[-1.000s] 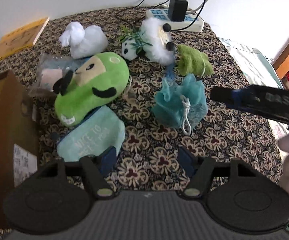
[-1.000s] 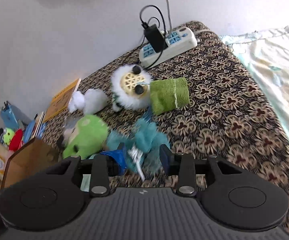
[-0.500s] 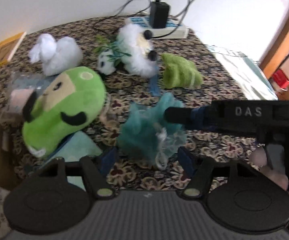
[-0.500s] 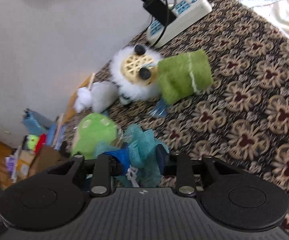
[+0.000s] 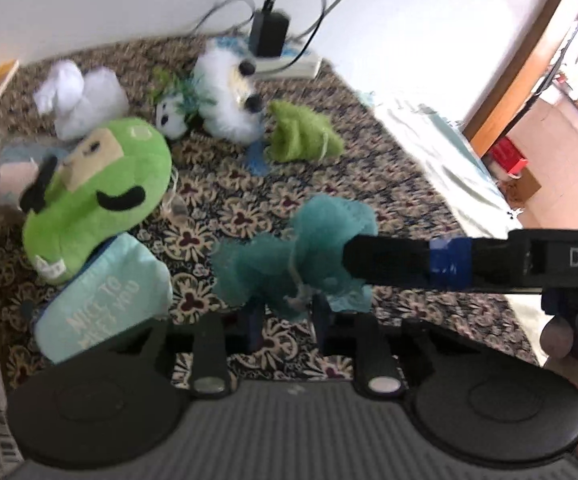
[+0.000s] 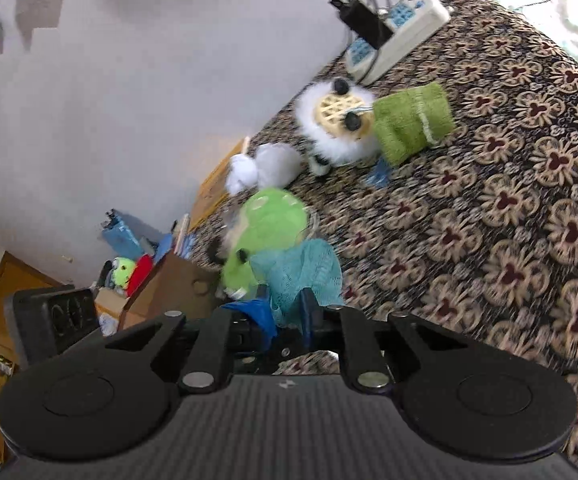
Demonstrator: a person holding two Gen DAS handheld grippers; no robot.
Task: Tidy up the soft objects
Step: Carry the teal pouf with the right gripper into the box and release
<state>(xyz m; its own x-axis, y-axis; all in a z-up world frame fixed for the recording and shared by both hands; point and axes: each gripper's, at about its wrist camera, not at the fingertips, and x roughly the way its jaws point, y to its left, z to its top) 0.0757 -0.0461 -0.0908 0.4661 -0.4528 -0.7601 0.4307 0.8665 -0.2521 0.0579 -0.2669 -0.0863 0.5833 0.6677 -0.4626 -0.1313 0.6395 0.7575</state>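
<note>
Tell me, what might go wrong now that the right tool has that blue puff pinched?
The teal mesh pouf is only pinched at one edge by the right gripper, so the slippery netting might slide out. Its white cord dangles near the left gripper and could snag on it. Swinging left toward the cardboard box, it may bump the green plush.

Plain white wall (image 6: 129,80) is backing a surface covered in dark floral-patterned cloth (image 6: 509,208) — pale sheet (image 5: 441,160) lying beside it. Wooden door frame (image 5: 529,56) is catching bright daylight.

Teal mesh pouf (image 5: 289,264), brown floral cloth (image 6: 509,208)
</note>
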